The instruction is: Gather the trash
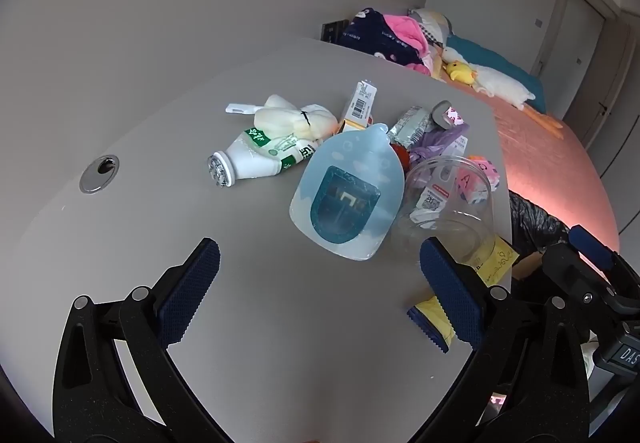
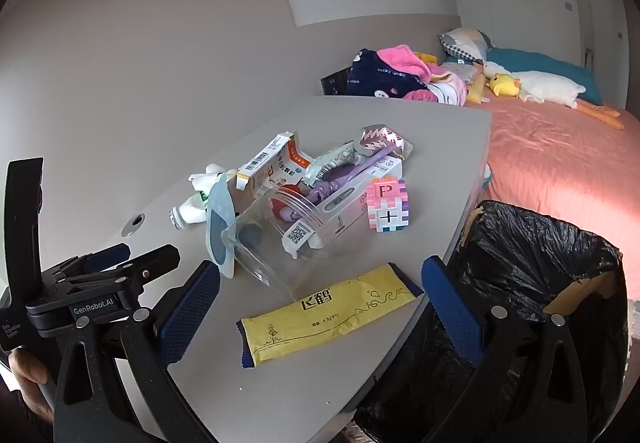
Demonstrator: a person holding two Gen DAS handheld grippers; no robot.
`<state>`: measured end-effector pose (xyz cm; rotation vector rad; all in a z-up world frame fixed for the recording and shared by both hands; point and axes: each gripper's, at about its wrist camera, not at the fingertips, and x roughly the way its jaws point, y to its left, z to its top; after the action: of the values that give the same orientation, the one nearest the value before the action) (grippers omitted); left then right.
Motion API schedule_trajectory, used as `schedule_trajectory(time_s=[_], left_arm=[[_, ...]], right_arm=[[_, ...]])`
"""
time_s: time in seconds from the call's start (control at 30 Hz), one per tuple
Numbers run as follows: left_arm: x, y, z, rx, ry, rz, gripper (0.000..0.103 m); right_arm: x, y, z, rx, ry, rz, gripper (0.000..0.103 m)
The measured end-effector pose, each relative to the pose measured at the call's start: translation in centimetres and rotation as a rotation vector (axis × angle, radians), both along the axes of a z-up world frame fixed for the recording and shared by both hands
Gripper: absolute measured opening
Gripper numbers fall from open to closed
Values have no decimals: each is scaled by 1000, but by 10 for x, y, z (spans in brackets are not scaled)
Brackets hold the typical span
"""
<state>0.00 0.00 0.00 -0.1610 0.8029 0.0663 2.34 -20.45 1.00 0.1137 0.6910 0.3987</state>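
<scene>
Two grippers hover over the table (image 2: 400, 123), both spread wide and holding nothing: the left gripper (image 1: 320, 275) faces a blue pouch (image 1: 346, 195), the right gripper (image 2: 320, 291) a yellow packet (image 2: 328, 315) at the edge beside the bin (image 2: 532, 255).

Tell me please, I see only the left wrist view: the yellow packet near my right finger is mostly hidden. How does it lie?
Observer: The yellow packet lies flat at the table's near edge, just in front of the clear jar, which lies on its side.
Operator: Is the right gripper holding something?
Observer: No, the right gripper is open, with the packet lying between its fingers.
Operator: Where is the bin?
Observer: A cardboard bin lined with a black bag stands beside the table, on the right, open at the top.
</scene>
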Motion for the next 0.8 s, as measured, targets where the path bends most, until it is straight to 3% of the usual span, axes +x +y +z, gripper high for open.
schedule_trajectory(time_s=[0.8], left_arm=[[-1,3,4,30,-7,16,97]], right_arm=[[0,0,-4,-6,27,-1,100]])
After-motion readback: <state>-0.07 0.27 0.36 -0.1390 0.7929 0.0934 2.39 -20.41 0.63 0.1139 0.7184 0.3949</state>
